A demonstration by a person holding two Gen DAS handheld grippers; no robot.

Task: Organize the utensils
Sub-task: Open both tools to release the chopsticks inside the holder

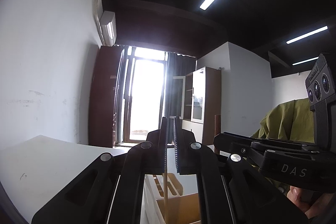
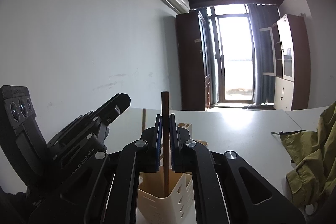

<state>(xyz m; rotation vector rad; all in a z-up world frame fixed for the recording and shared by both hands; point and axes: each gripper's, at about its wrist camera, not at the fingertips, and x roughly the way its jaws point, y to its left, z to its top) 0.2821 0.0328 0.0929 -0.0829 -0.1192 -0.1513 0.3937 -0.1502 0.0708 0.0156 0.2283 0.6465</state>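
Note:
My left gripper (image 1: 170, 119) is shut on a pale wooden stick (image 1: 165, 192) that hangs down into a cream slotted utensil holder (image 1: 150, 198). My right gripper (image 2: 165, 115) is shut on a dark brown stick (image 2: 165, 102). This stick stands upright, its lower end inside the same holder (image 2: 174, 203). The pale stick's top (image 2: 144, 119) shows just left of the right gripper. In the right wrist view the left gripper (image 2: 122, 102) is at the left. In the left wrist view the right gripper (image 1: 219, 139) is at the right, with the dark stick (image 1: 217, 125) rising above it.
The holder stands on a white table (image 2: 241, 129). A small wooden block with round holes (image 2: 184, 125) sits just behind it. An olive-green jacket (image 2: 310, 156) lies at the table's right edge. A person's hand (image 1: 298, 196) holds the right gripper. A white wall runs along the left.

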